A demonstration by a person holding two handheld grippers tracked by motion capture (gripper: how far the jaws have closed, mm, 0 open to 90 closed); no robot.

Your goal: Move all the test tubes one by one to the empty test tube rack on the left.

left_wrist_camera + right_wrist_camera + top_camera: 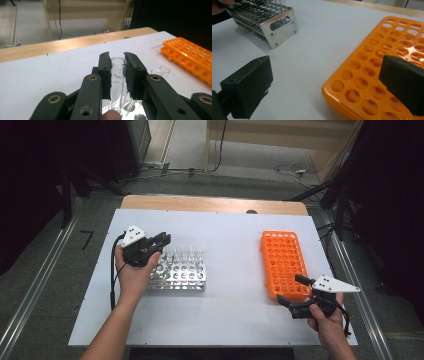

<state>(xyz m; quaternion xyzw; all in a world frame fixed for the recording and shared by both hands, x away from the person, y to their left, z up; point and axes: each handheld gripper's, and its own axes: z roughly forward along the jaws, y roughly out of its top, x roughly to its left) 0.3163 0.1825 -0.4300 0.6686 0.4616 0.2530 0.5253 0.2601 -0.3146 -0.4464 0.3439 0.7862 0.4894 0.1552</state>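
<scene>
A clear glass test tube [117,77] stands upright between the black pads of my left gripper [117,57], which is shut on it. In the high view my left gripper [164,240] hovers over the left end of the metal tube rack [186,276], where several more glass tubes [187,255] stand. Another tube's rim [164,70] shows just right of the jaws. My right gripper [289,289] is open at the near left corner of the orange rack [282,251]. Its jaws [324,67] stand wide apart with nothing between them, and one overlaps the orange rack [367,75].
The racks sit on a white sheet [235,315] over a wooden table [210,204]. The metal rack [272,27] lies far left in the right gripper view. Bare sheet separates the two racks. Floor and cables lie beyond the far edge.
</scene>
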